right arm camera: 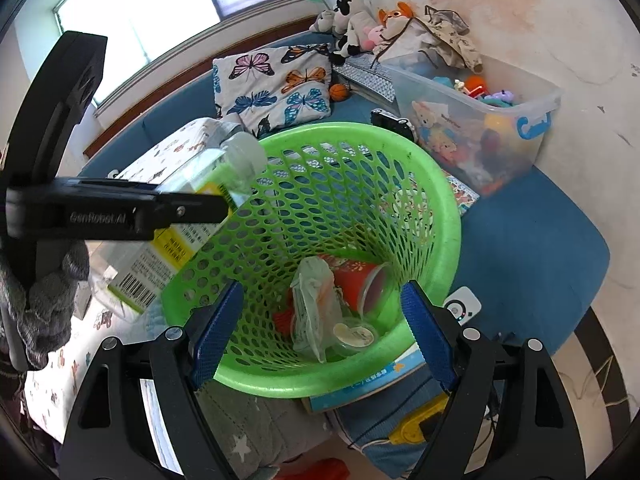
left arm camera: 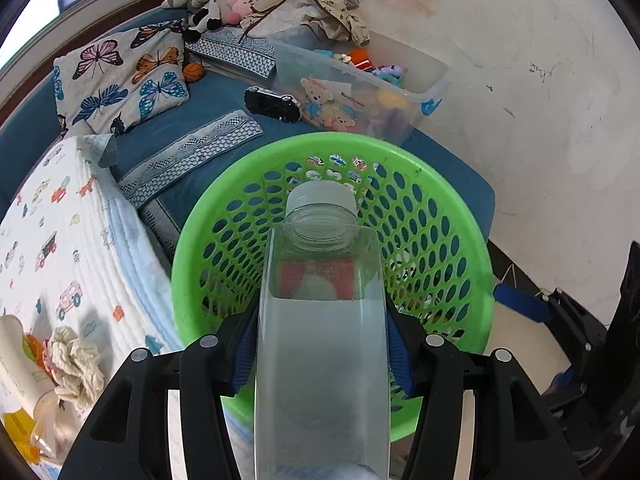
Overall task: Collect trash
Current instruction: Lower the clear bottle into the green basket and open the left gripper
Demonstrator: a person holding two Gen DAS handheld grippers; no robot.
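My left gripper is shut on a clear square plastic bottle with a pale cap, held over the near rim of the green mesh basket. The right wrist view shows that bottle and the left gripper at the basket's left rim. My right gripper is open and empty, just above the basket's near side. Inside the basket lie a red paper cup, a crumpled wrapper and a small round lid.
A crumpled tissue and a pale bottle lie on the white quilt at left. A clear toy bin, a toy car, a butterfly pillow and plush toys sit behind on the blue couch.
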